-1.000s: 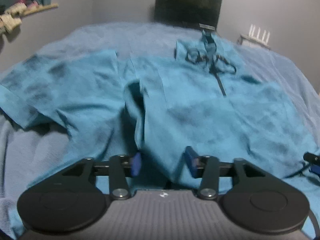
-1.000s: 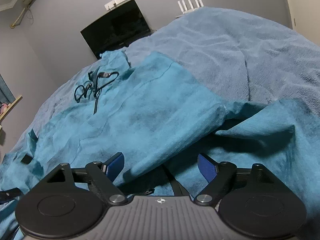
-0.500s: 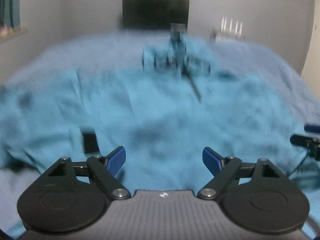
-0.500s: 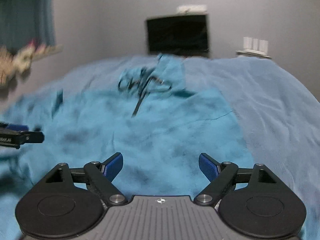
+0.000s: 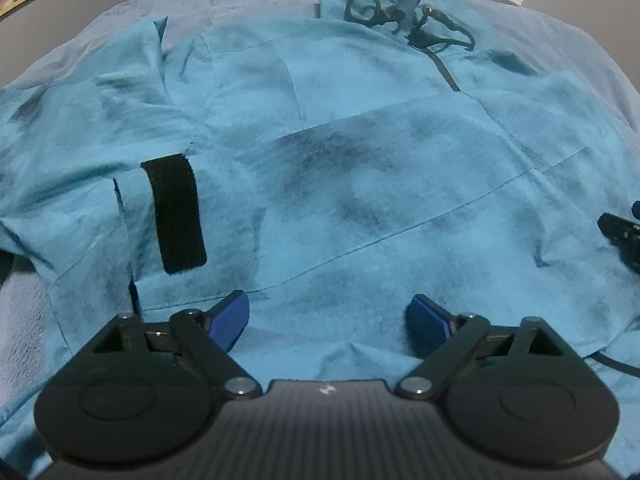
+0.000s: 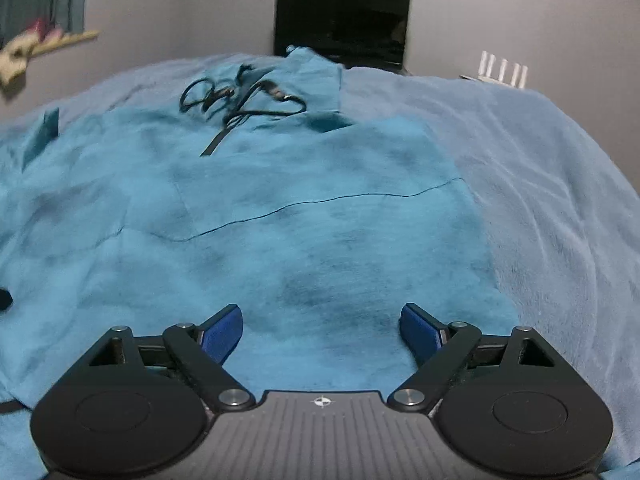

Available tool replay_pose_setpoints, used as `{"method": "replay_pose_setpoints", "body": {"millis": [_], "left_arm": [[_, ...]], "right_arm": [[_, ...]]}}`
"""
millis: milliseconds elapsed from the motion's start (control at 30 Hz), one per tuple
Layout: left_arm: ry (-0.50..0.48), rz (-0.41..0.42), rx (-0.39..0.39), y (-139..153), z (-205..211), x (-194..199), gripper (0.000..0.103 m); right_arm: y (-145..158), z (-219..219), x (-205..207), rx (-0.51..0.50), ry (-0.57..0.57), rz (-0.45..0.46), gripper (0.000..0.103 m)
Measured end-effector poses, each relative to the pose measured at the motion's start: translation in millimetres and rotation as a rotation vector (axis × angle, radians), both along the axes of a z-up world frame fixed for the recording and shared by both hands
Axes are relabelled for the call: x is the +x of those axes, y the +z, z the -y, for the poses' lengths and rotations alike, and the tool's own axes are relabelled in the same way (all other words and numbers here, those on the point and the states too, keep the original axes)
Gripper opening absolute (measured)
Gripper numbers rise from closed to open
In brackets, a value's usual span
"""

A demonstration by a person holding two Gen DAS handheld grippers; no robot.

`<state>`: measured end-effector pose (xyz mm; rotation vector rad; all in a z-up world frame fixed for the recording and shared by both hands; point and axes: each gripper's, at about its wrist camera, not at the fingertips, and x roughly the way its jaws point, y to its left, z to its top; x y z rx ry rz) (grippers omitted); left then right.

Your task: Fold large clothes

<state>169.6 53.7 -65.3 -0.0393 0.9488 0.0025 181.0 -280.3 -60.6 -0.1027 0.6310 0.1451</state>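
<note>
Teal jacket (image 5: 360, 184) of soft, fuzzy cloth lies flat on my bed (image 6: 560, 208), its long way running from me toward the black cords (image 6: 240, 100) at its neck. A black strap (image 5: 176, 212) sits on one cuff. My left hand-held gripper (image 5: 328, 316) and right hand-held gripper (image 6: 320, 324) have just been opening wide, holding nothing. A dark screen (image 6: 344, 24) stands by the grey wall.
</note>
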Motion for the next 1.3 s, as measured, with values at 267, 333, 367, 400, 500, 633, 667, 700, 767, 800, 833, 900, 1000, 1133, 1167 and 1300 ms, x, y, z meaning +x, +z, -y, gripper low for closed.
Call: {"method": "replay_pose_setpoints", "body": {"millis": [267, 333, 367, 400, 500, 633, 667, 700, 767, 800, 833, 900, 1000, 1133, 1167, 1300], "left_arm": [[-0.009, 0.005, 0.029, 3.3, 4.5, -9.0, 0.092], [-0.009, 0.008, 0.026, 4.6, 4.4, -11.1, 0.092], [-0.009, 0.01, 0.024, 5.1, 4.1, -12.1, 0.092], [-0.01, 0.012, 0.022, 5.8, 4.0, -13.1, 0.093], [-0.015, 0.025, 0.021, 10.0, 4.1, -17.6, 0.093], [-0.037, 0.079, 0.045, 28.8, 4.5, -29.5, 0.093], [-0.044, 0.11, 0.054, 39.9, 2.7, -33.9, 0.093], [-0.045, 0.147, 0.053, 52.1, -0.9, -38.3, 0.093], [-0.033, 0.239, 0.013, 82.5, -16.8, -48.4, 0.093], [-0.019, 0.276, -0.011, 96.4, -27.5, -52.0, 0.094], [0.01, 0.323, -0.033, 112.8, -43.9, -56.3, 0.097], [0.079, 0.398, -0.036, 134.8, -77.2, -61.3, 0.102], [0.204, 0.434, 0.028, 148.9, -133.8, -57.3, 0.102], [0.383, 0.409, 0.08, 134.6, -212.6, -52.0, 0.102], [0.429, 0.391, 0.094, 126.3, -233.2, -50.7, 0.102], [0.572, 0.331, 0.115, 91.5, -293.8, -48.8, 0.102]], "right_arm": [[26.7, 14.0, -35.0, 0.034, -0.064, 0.16, 0.095], [48.1, 19.9, -49.1, 0.064, -0.109, 0.208, 0.101], [60.8, 24.2, -58.0, 0.116, -0.122, 0.221, 0.101], [71.3, 27.3, -66.5, 0.162, -0.118, 0.233, 0.102], [101.1, 29.8, -91.5, 0.264, -0.109, 0.271, 0.103], [102.6, 11.8, -106.8, 0.325, -0.083, 0.204, 0.103], [98.3, 5.3, -106.7, 0.335, -0.067, 0.176, 0.103], [90.1, -3.8, -107.9, 0.34, -0.046, 0.145, 0.103], [77.5, -21.8, -109.3, 0.32, -0.011, 0.096, 0.103], [69.9, -32.2, -110.4, 0.302, 0.013, 0.073, 0.103], [65.1, -43.2, -112.4, 0.281, 0.039, 0.058, 0.103], [59.1, -64.7, -116.1, 0.23, 0.091, 0.047, 0.103], [53.9, -89.7, -123.3, 0.147, 0.153, 0.076, 0.103], [49.3, -98.4, -130.4, 0.117, 0.176, 0.083, 0.103], [46.8, -98.4, -128.5, 0.123, 0.167, 0.075, 0.103], [31.1, -89.5, -119.9, 0.167, 0.113, 0.022, 0.103]]}}
